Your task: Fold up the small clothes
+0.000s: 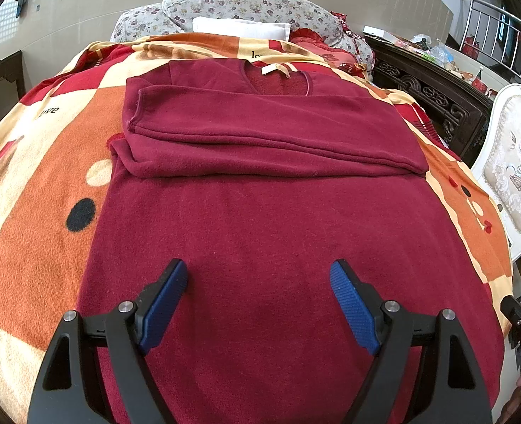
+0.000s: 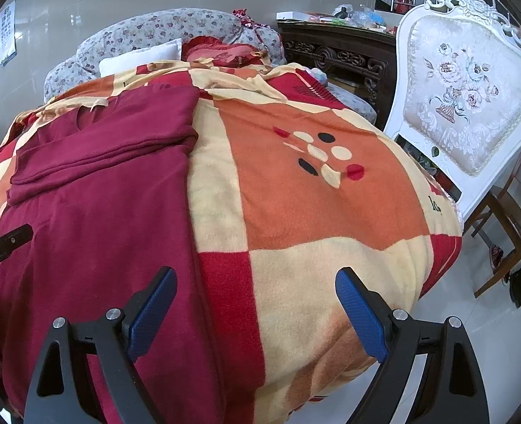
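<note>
Blanket (image 2: pixel 296 212) right of sweater (image 1: pixel 260 229) lies bare; white chair (image 2: pixel 465 106) blocks bed's right side

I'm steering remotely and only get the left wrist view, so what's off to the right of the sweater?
Observer: A wide stretch of bare blanket runs to the bed's right edge.
Operator: Where's the right gripper?
Observer: The right gripper is open, hovering over the sweater edge and the blanket.
Operator: Anything beside the bed there?
Observer: A white chair stands close by, with a wooden chair behind it on the tiled floor.
</note>
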Tool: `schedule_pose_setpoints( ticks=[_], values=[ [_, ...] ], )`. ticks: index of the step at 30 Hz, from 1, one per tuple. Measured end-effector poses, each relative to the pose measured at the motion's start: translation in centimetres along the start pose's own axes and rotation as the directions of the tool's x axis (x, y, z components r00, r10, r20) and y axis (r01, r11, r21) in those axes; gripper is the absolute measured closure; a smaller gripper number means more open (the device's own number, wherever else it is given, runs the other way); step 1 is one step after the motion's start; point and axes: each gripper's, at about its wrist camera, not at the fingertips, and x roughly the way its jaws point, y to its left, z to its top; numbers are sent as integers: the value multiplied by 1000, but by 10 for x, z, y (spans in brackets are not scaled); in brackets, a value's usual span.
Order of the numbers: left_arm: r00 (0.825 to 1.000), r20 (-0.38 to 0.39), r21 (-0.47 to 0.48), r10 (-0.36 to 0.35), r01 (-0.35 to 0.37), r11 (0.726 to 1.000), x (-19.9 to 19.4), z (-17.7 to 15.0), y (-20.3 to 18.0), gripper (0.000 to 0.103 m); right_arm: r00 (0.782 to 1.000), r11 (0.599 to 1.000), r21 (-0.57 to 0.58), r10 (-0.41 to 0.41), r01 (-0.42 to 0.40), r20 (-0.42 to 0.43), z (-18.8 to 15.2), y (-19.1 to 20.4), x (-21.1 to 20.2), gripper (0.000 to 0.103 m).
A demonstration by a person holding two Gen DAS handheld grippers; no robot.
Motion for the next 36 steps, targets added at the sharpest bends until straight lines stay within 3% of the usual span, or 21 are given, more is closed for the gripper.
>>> schedule_pose_setpoints(
  ticks=[36],
  values=[
    [1000,-1,-3,-2,2,1000,0,0,1,21,1000,1000,0,5,-5,1,0,0,-2,10]
  ],
)
